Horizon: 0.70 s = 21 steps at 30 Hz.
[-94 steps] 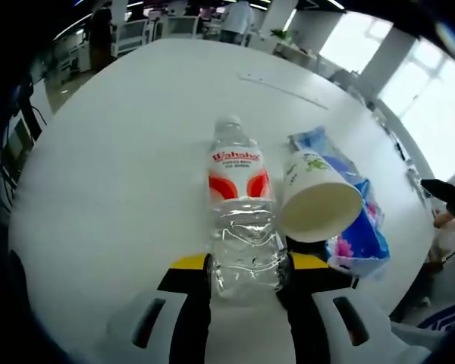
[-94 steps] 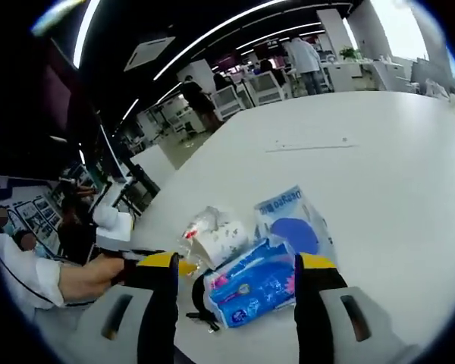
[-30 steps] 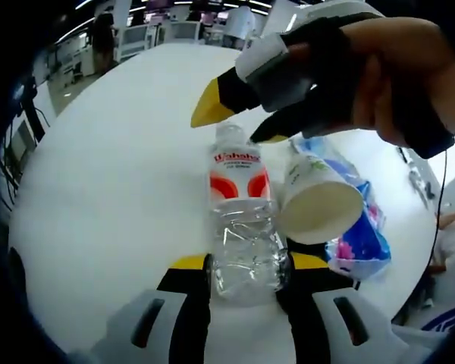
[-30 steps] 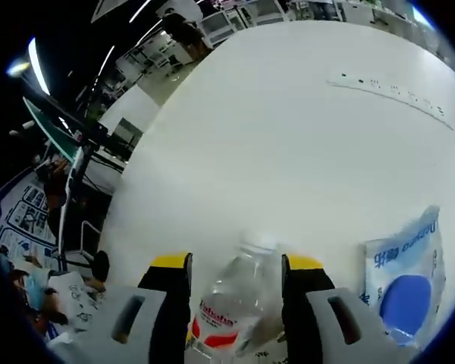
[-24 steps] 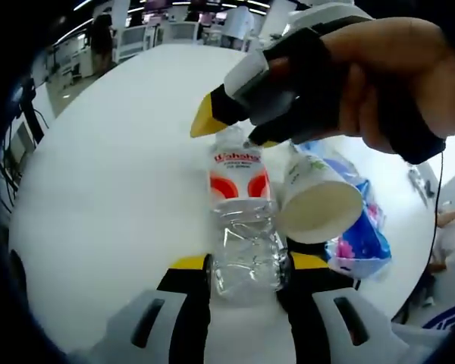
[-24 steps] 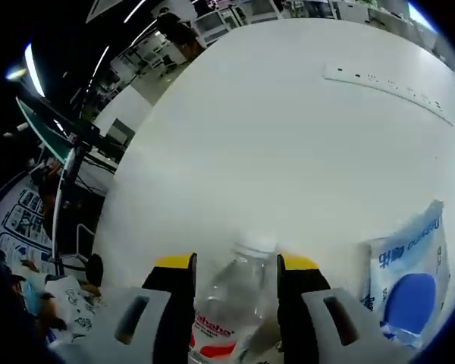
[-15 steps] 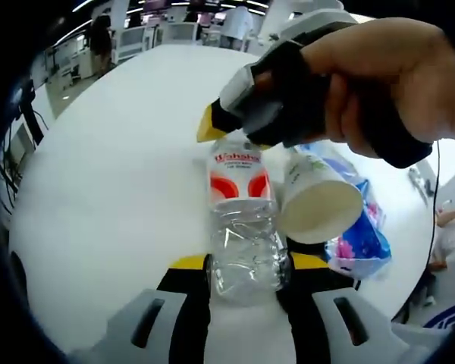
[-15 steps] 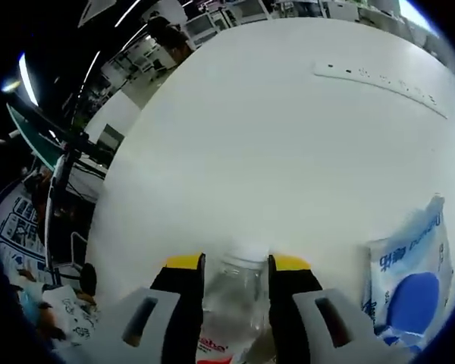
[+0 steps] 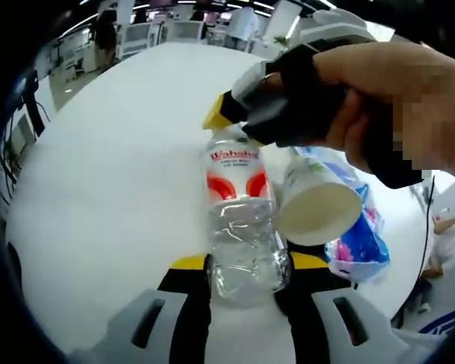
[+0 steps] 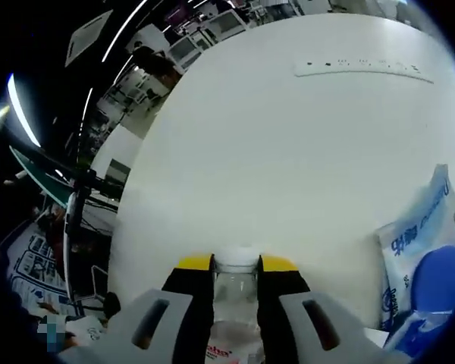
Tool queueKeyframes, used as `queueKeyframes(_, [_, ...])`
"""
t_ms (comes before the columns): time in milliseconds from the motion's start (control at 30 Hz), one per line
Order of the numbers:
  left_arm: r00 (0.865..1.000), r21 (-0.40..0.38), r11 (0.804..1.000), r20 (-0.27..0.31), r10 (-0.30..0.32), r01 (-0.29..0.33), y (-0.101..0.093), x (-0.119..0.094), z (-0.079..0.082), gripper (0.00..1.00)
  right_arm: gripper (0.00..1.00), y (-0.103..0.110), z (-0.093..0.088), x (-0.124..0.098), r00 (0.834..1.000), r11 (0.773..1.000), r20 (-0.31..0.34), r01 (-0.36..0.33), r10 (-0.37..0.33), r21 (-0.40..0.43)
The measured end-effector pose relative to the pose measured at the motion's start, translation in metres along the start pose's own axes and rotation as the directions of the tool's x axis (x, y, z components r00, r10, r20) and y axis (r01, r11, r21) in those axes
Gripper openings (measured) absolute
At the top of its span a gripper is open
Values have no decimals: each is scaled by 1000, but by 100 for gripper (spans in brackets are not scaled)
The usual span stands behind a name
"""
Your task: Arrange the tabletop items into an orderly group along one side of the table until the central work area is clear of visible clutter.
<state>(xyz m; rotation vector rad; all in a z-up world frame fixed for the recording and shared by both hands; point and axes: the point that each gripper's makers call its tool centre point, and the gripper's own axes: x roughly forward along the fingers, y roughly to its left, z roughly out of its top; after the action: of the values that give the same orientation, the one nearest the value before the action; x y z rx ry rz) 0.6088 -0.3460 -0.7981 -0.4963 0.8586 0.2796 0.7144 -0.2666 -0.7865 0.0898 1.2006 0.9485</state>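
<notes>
Two tools: we hold one bottle (image 9: 243,227), left tool (image 9: 246,277) at body, right tool (image 10: 236,267) now clamped on neck
Next: we lift it to counter (image 10: 303,152) edge

My clear plastic bottle (image 9: 243,220) wears a white label with red shapes and red lettering, and its cap (image 10: 236,256) is white. The paper cup (image 9: 312,193) is white with a small green print. The packet (image 10: 428,284) is blue and white with a round blue patch. My jaws are black, tipped yellow. The table (image 10: 303,159) is plain white.
</notes>
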Motion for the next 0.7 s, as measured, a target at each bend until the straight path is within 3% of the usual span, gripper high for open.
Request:
queueKeyframes(400, [999, 120, 992, 46, 18, -24, 2, -3, 5, 33, 15, 19, 14, -28, 987, 995, 134, -92, 94, -26])
queueKeyframes(700, [992, 206, 976, 115, 45, -68, 14, -11, 28, 33, 15, 59, 31, -56, 957, 978, 214, -177, 198, -112])
